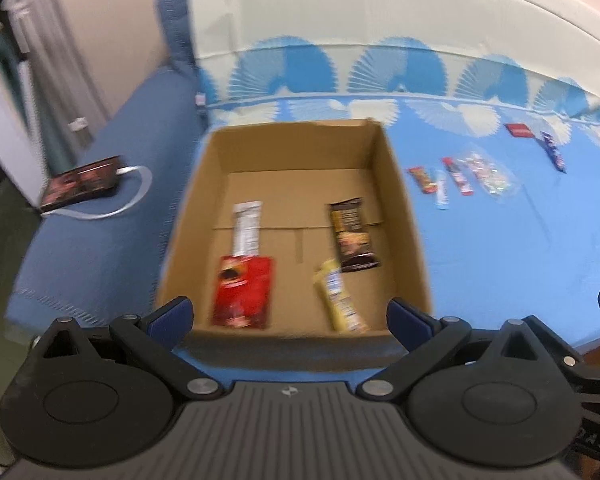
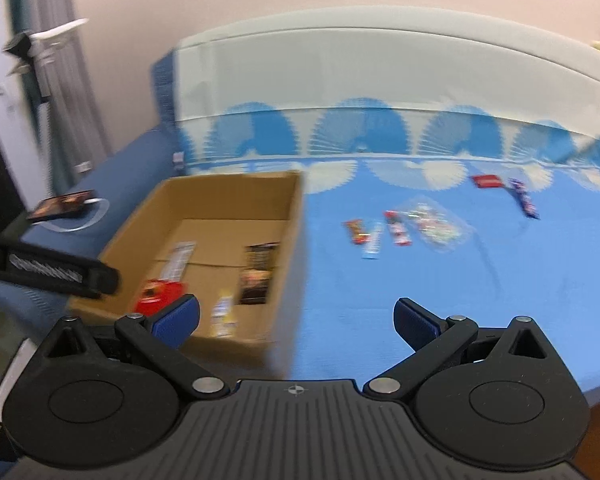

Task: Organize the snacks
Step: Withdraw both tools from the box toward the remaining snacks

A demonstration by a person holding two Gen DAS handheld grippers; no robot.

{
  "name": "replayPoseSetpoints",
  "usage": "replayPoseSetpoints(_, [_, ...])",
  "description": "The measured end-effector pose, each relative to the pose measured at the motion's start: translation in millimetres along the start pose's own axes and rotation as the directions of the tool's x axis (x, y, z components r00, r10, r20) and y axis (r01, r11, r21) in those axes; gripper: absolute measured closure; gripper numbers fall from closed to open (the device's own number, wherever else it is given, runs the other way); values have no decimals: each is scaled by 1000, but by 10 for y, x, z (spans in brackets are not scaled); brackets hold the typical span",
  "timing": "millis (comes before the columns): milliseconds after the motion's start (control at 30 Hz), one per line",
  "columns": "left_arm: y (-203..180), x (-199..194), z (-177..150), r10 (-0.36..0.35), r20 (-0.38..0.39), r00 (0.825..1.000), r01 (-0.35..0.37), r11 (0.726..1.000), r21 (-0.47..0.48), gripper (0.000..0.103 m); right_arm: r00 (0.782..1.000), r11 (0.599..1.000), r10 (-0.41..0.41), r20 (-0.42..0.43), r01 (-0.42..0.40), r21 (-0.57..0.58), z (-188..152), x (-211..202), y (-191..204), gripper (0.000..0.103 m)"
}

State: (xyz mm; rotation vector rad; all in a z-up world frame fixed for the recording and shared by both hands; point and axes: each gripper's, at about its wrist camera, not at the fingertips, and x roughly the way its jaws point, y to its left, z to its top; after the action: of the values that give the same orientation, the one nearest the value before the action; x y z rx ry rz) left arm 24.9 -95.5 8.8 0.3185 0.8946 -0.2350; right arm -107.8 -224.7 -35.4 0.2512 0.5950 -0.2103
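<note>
An open cardboard box (image 1: 404, 216) stands on the blue bed; it also shows in the right wrist view (image 2: 291, 240). Inside lie a red packet (image 1: 243, 292), a white bar (image 1: 247, 232), a dark brown packet (image 1: 352, 236) and a yellow bar (image 1: 340, 298). Several loose snacks lie on the bed to the right of the box: a small cluster (image 1: 460, 178) (image 2: 400, 228), a red packet (image 1: 519, 131) (image 2: 487, 181) and a blue bar (image 1: 552, 151) (image 2: 523, 198). My left gripper (image 1: 289, 316) is open and empty over the box's near edge. My right gripper (image 2: 295, 318) is open and empty above the bed beside the box.
A white headboard (image 1: 380, 8) runs along the back. A dark book or tablet (image 1: 81, 183) with a white cable lies on the blue blanket left of the box. Curtains and a wall stand at the far left. The left gripper's arm (image 2: 51, 270) crosses the right wrist view.
</note>
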Motion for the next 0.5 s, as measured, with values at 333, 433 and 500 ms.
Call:
replayPoseSetpoints(333, [-995, 600, 864, -60, -14, 998, 62, 992, 110, 0, 983, 977, -183, -15, 183, 107, 277, 651, -1325, 0])
replayPoseSetpoints(433, [-1222, 855, 1127, -50, -28, 998, 53, 993, 108, 0, 981, 980, -191, -25, 192, 58, 334, 1072, -1621, 0])
replayPoseSetpoints(500, [-1353, 1046, 1286, -40, -39, 998, 44, 994, 99, 0, 975, 976, -216, -48, 217, 15, 352, 1457, -1777, 0])
